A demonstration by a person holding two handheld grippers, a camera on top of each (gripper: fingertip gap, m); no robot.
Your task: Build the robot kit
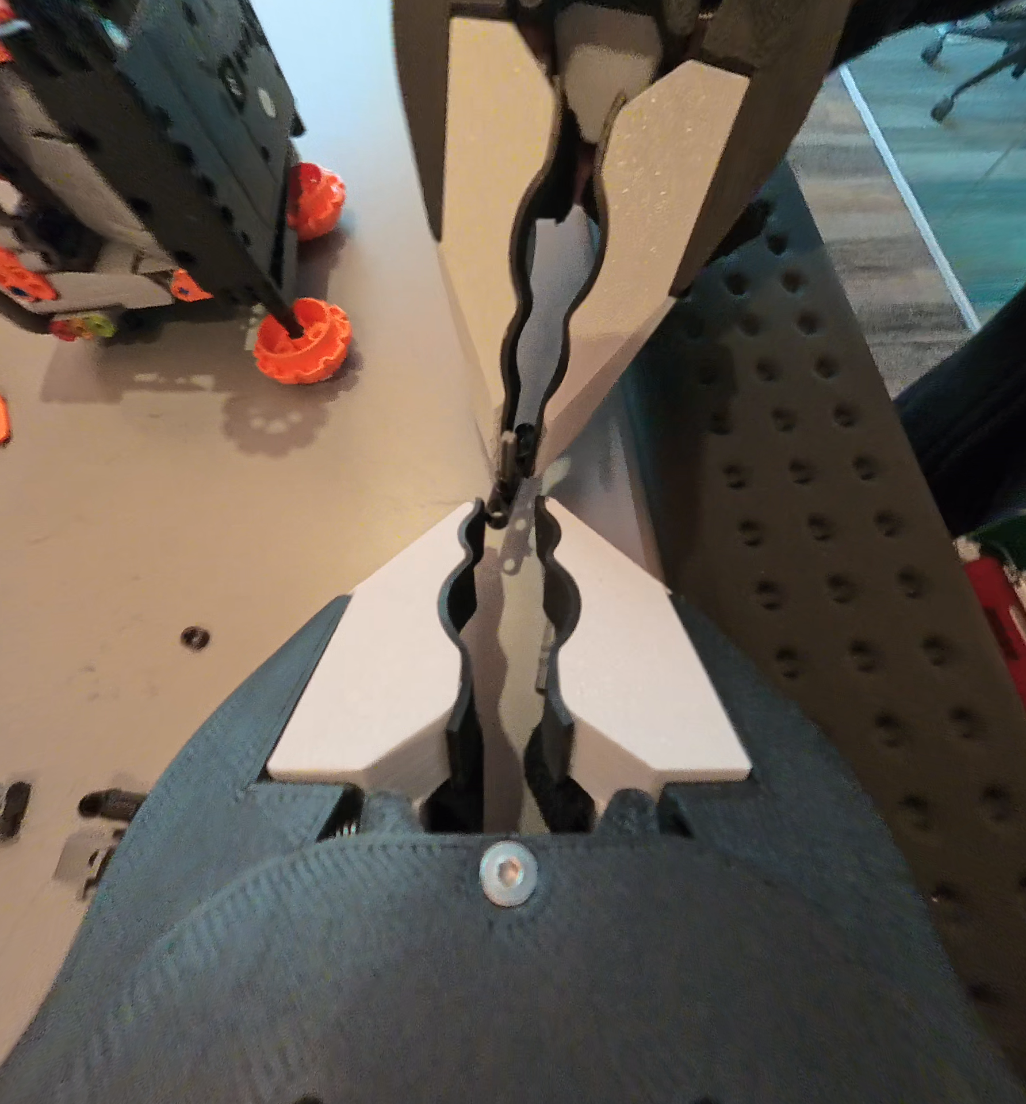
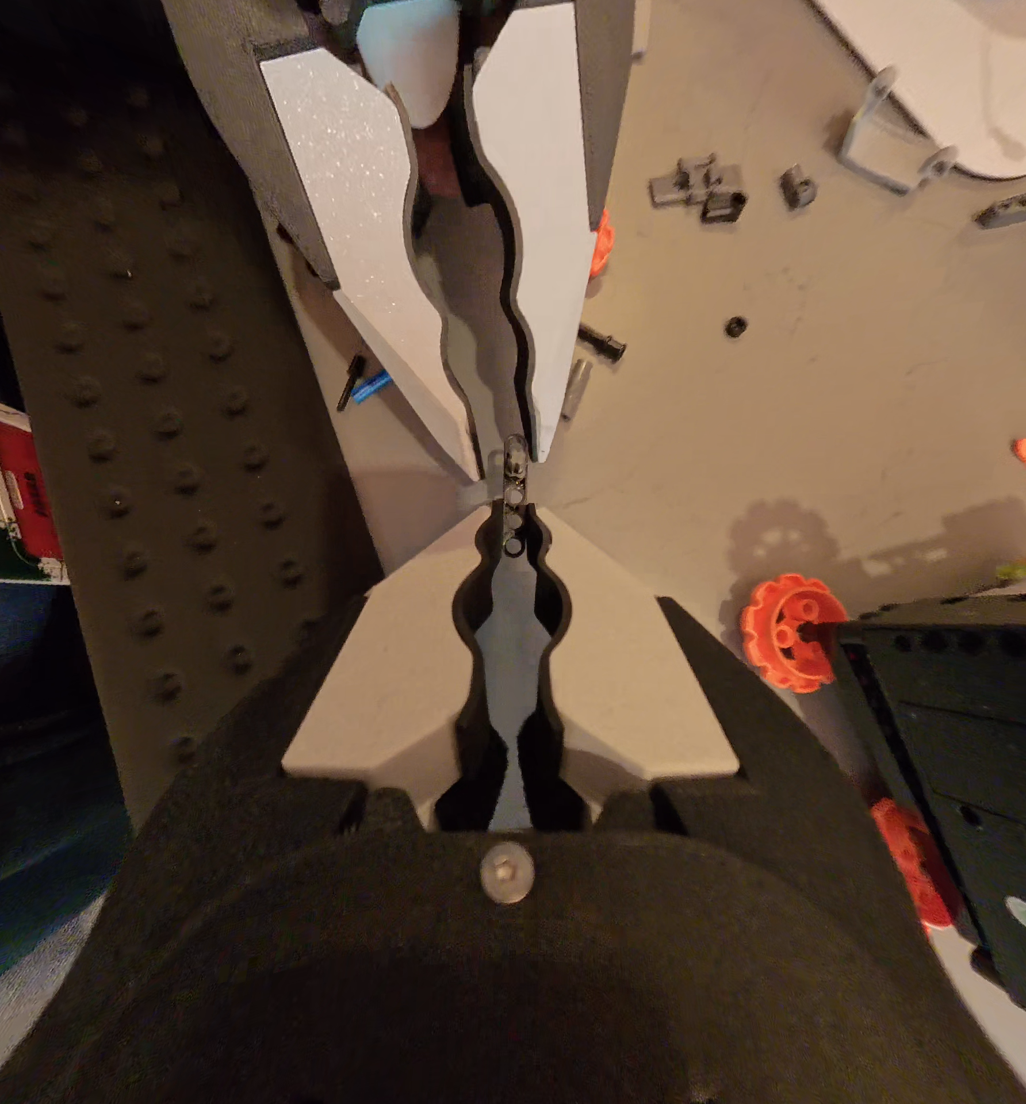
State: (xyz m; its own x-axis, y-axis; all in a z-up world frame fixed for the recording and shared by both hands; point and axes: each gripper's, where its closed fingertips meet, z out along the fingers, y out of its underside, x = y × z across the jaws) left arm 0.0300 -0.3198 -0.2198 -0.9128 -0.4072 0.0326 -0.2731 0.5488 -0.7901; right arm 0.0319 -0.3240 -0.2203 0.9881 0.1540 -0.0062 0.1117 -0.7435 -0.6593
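Note:
My two grippers meet tip to tip above the table. The left gripper [image 1: 509,506] is shut on a thin grey beam with holes [image 1: 516,537]. A small dark pin [image 1: 506,460] sticks out of the beam's end into the tips of the right gripper [image 1: 522,445], which comes down from the top. In the right wrist view the right gripper [image 2: 512,511] is shut around the same holed beam [image 2: 513,529]. The shiny pin [image 2: 515,457] sits at the tips of the left gripper [image 2: 510,463]. Which gripper carries the piece I cannot tell.
A black and orange toy vehicle [image 1: 140,149] with orange wheels [image 1: 301,349] [image 2: 791,630] stands on the table. A black perforated panel [image 1: 797,537] [image 2: 140,418] runs along the table edge. Loose grey parts [image 2: 696,185] [image 1: 3,806] and a white tray [image 2: 976,77] lie nearby. Only a small space, under 4 cm, lies between the two pairs of fingers.

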